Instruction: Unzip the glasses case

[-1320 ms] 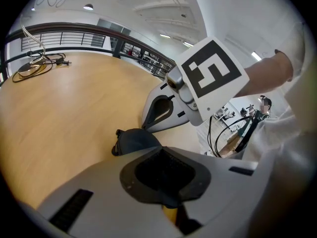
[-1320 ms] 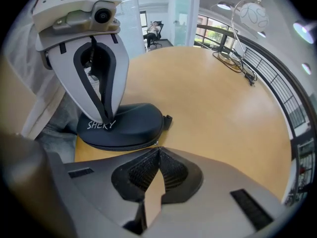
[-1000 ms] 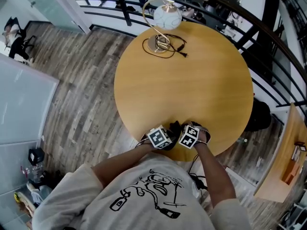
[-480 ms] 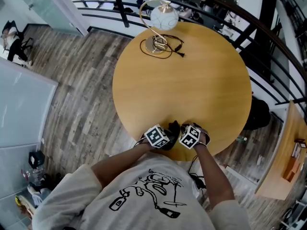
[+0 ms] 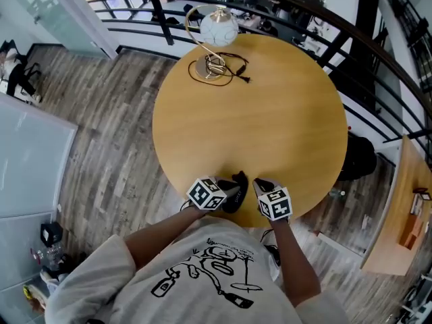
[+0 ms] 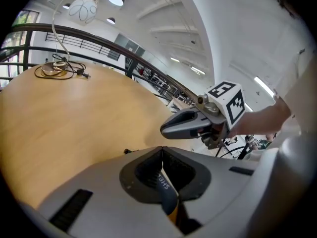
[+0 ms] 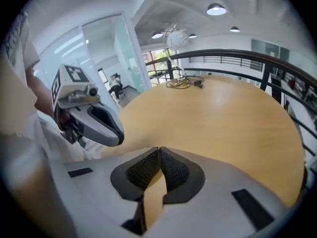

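1. Jaws of the left gripper (image 6: 162,150): pressed together on a dark strip with white lettering, which runs from the pads back toward the camera.
2. That strip is the only part of the glasses case (image 6: 166,186) that can be made out. The rest is hidden behind the gripper's own body.
3. Jaws of the right gripper (image 7: 159,151): closed pad against pad, nothing between them. Bare wood shows through the gap behind the pads.
4. Position: both grippers are held side by side above the near edge of the round wooden table (image 5: 270,113), close together but not touching. Each is seen in the other's view, clear of the tabletop.
5. Head view: a dark mass sits at the front of the left gripper, between the two marker cubes. Whether it is case or gripper cannot be told there.
6. Far side of the table: a lamp (image 5: 218,27) with a white globe shade on a curved brass stem. Its black cable (image 5: 229,69) is looped round the base.
7. Surroundings: a dark railing (image 5: 351,39) curves behind the table, and grey plank flooring (image 5: 115,133) lies to the left.
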### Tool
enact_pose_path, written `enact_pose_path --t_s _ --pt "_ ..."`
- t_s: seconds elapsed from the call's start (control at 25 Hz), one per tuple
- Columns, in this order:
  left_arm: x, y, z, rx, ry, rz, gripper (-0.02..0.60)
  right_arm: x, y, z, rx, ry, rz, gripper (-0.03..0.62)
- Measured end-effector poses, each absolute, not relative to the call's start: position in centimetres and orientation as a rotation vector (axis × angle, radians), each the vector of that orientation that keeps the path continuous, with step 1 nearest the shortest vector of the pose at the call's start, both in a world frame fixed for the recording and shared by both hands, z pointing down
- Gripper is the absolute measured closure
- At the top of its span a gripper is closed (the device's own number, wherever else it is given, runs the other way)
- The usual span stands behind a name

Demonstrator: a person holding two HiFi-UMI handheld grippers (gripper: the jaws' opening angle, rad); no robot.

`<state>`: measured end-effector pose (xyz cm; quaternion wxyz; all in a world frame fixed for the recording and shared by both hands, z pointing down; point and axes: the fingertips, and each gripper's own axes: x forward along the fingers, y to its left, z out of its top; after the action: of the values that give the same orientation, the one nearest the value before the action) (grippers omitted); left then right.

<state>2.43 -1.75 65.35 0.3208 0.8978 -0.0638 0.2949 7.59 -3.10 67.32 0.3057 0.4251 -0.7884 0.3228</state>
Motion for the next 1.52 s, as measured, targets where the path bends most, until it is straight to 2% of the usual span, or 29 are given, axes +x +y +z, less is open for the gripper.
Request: enact_pose_path --t_s 0.6,1.52 --pt "3.6 -2.9 54.4 2.464 -0.365 0.458 0.575 4.6 -1.4 54.5 1.430 -2.332 0.928 0.568" --pt "4.0 -2.7 54.8 2.464 -0.374 0.482 0.575 5.1 -1.2 54.9 1.492 -2.315 0.963 0.571"
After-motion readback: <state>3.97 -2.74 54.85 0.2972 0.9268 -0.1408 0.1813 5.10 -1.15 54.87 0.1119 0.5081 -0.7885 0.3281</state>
